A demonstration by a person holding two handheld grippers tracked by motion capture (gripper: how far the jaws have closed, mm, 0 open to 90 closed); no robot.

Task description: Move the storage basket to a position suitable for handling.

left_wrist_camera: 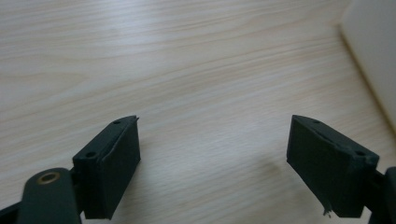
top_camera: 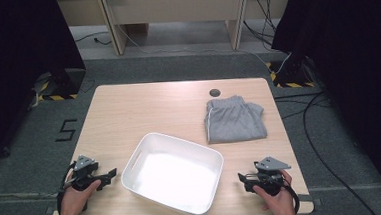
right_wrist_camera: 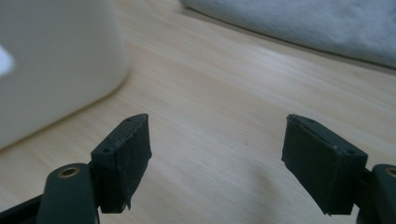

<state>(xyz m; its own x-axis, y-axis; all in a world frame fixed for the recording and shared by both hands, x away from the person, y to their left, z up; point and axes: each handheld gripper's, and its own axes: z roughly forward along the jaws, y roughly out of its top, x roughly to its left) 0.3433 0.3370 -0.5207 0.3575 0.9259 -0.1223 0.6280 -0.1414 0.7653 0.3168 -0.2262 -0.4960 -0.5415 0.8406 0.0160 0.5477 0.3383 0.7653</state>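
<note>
High view: pale wooden tabletop (top_camera: 143, 110) with a folded grey fabric garment (top_camera: 234, 119) lying flat at the far right, well apart from both hands, and an empty white rectangular plastic tub (top_camera: 173, 172) set at an angle near the front edge. Left gripper (top_camera: 111, 173) resting just beside the tub's left wall, right gripper (top_camera: 243, 177) near its right corner, both holding nothing.

Left gripper view: black fingers (left_wrist_camera: 110, 163) spread wide over bare wood, tub wall (left_wrist_camera: 373, 56) at the right edge.

Right gripper view: fingers (right_wrist_camera: 125, 154) likewise released, tub wall (right_wrist_camera: 56, 60) to the left, grey garment (right_wrist_camera: 303, 23) ahead. Likely next: reaching for the garment, best pinched through all folded layers at one edge, kept folded, lifted clear of the rim before lowering in.
</note>
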